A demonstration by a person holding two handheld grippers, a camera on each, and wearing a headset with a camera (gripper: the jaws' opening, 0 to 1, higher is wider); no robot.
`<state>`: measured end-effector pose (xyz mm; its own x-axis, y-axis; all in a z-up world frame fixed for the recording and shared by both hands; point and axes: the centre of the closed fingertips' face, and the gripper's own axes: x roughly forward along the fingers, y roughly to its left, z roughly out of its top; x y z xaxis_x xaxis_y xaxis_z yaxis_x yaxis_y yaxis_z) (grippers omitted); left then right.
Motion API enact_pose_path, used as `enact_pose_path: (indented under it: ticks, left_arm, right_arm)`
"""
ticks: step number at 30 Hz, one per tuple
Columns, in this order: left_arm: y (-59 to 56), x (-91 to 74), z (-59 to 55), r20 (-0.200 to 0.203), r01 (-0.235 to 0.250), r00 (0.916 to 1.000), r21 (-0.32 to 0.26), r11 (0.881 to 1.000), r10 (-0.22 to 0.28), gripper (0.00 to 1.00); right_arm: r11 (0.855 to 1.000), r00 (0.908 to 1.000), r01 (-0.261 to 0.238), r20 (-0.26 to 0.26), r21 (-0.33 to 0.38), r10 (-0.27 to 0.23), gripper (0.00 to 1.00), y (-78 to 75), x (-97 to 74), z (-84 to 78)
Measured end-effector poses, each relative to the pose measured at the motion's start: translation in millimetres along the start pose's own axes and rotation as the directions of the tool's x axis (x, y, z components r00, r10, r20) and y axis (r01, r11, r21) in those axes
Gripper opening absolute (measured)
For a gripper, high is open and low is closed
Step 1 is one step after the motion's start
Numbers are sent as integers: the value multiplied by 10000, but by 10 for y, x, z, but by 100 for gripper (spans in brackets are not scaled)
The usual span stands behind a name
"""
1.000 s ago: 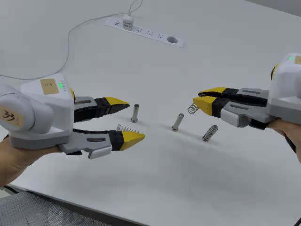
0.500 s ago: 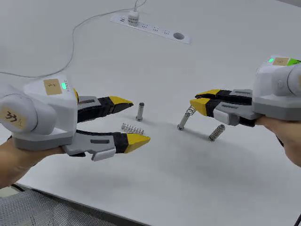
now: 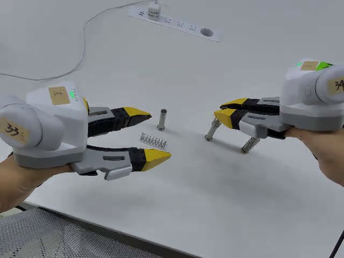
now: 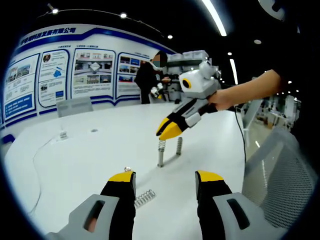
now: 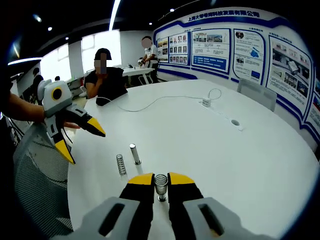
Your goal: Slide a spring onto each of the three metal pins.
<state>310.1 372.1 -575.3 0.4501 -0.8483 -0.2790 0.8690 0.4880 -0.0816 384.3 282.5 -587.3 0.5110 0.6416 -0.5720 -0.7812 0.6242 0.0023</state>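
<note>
My right gripper (image 3: pixel 222 114) (image 5: pixel 160 179) is shut on a small spring (image 5: pixel 160 184) (image 3: pixel 216 124), which sits over the top of the middle metal pin (image 3: pixel 210 135). Right of it stands a third pin with a spring around it (image 3: pixel 250 144) (image 4: pixel 179 145). A bare pin (image 3: pixel 162 119) (image 5: pixel 134 153) stands upright to the left. A loose spring (image 3: pixel 153 141) (image 4: pixel 145 197) (image 5: pixel 120 164) lies flat beside the bare pin. My left gripper (image 3: pixel 154 134) (image 4: pixel 166 179) is open and hovers just short of the loose spring, with nothing between its jaws.
A white power strip (image 3: pixel 174 23) with a plugged cable (image 3: pixel 80 51) lies at the far side of the white table (image 3: pixel 215 204). The table's near edge (image 3: pixel 123 231) runs below my left gripper. People sit and stand beyond the table (image 5: pixel 105 75).
My right gripper has carried its spring left and down onto the top of the middle pin. The left gripper stays open in about the same place. The head camera has shifted.
</note>
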Motion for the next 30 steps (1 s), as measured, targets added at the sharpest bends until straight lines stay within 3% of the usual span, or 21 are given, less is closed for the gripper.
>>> enact_pose_path:
  ticks: [24, 28, 30]
  left_arm:
    - [159, -81, -67, 175, -522, 9984, -375, 9979, 529, 53]
    - [153, -87, -68, 172, -486, 9986, -444, 9978, 494, 53]
    - [117, -87, -75, 199, -297, 9993, -744, 9968, 313, 54]
  right_arm:
    - [9989, 9968, 27, -798, -467, -65, 11, 31, 181, -225]
    - [9991, 9960, 57, -887, -429, -94, 11, 26, 198, -251]
    - [9987, 9953, 66, -964, -501, -114, 11, 24, 205, -270]
